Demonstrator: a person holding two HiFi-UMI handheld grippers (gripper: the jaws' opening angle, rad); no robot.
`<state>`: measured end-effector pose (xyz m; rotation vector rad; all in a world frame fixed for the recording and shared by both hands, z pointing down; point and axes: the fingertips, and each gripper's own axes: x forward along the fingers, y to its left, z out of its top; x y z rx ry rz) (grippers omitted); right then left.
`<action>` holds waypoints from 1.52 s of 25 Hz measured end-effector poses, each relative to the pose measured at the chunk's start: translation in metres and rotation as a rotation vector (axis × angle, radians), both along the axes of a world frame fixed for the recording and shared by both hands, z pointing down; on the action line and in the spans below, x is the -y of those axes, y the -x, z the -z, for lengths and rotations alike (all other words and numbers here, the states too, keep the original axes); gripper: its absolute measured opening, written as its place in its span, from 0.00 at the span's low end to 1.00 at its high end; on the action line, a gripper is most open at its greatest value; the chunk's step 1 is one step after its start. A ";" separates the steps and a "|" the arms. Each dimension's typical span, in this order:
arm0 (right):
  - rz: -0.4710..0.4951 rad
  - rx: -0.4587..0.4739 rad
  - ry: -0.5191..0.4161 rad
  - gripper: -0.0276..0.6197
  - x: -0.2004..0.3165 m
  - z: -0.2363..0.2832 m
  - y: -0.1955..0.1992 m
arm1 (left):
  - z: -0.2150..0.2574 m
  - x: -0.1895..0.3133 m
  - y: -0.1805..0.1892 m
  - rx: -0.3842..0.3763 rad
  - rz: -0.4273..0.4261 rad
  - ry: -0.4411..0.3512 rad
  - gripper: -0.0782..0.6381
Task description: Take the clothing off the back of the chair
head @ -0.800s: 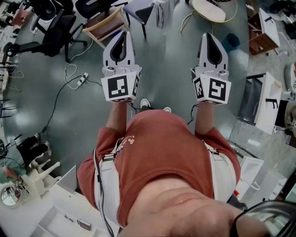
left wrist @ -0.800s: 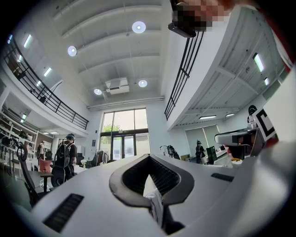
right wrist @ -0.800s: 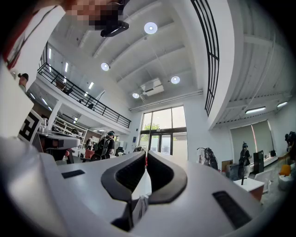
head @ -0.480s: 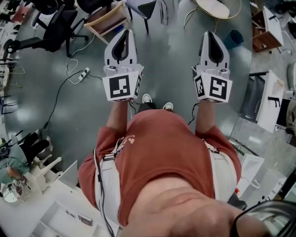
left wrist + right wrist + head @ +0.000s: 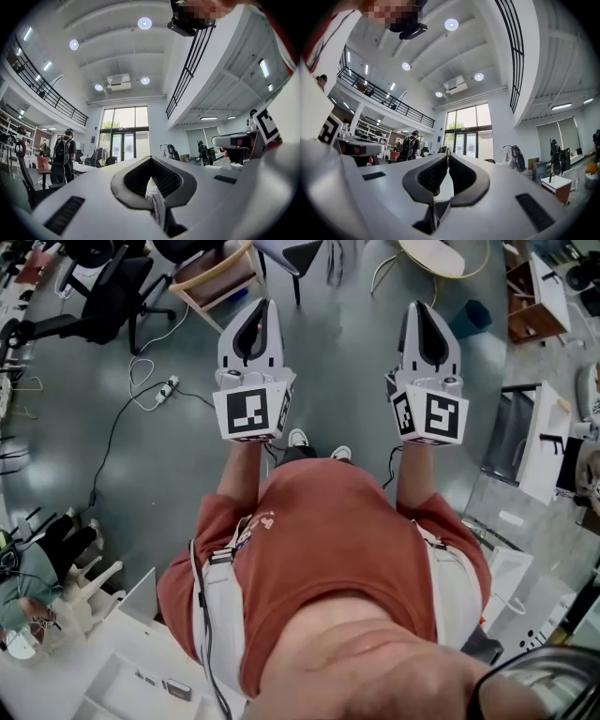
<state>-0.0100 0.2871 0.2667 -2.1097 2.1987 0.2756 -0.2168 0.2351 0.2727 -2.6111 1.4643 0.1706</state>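
A dark chair [image 5: 286, 253] stands at the head view's top edge, with pale clothing [image 5: 335, 261] hanging at its right side, partly cut off. I hold both grippers out in front of my chest, well short of the chair. My left gripper [image 5: 258, 304] has its jaws together; in the left gripper view [image 5: 150, 161] a pale creased strip shows in the slit between the pads, and I cannot tell what it is. My right gripper [image 5: 424, 306] is shut with nothing in it, its tips meeting in the right gripper view [image 5: 447, 157].
A wooden frame [image 5: 211, 277] and a black office chair [image 5: 112, 292] stand at the upper left. A power strip [image 5: 167, 388] and its cables lie on the grey floor. White cabinets [image 5: 544, 442] line the right side. A person [image 5: 63, 157] stands far off.
The chair and floor things have slid slightly toward the top of the head view. Both grippers stay together-jawed, held out in front.
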 end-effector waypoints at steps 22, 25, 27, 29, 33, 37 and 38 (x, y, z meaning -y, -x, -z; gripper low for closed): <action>-0.059 -0.028 -0.012 0.09 0.062 -0.013 0.057 | -0.021 0.068 0.047 -0.018 -0.061 0.003 0.13; -0.055 -0.033 -0.001 0.09 0.077 -0.017 0.049 | -0.024 0.081 0.040 -0.015 -0.054 0.004 0.13; -0.053 -0.026 -0.003 0.09 0.087 -0.019 0.038 | -0.024 0.092 0.028 -0.015 -0.054 0.006 0.13; -0.053 -0.023 -0.002 0.09 0.100 -0.019 0.024 | -0.022 0.103 0.014 -0.013 -0.057 0.001 0.13; -0.047 -0.018 0.001 0.09 0.131 -0.019 -0.006 | -0.019 0.133 -0.019 -0.009 -0.059 -0.003 0.13; -0.045 -0.008 0.000 0.09 0.163 -0.013 -0.048 | -0.010 0.163 -0.063 -0.002 -0.065 -0.010 0.13; -0.046 -0.007 0.000 0.09 0.171 -0.012 -0.059 | -0.007 0.171 -0.074 -0.004 -0.068 -0.013 0.13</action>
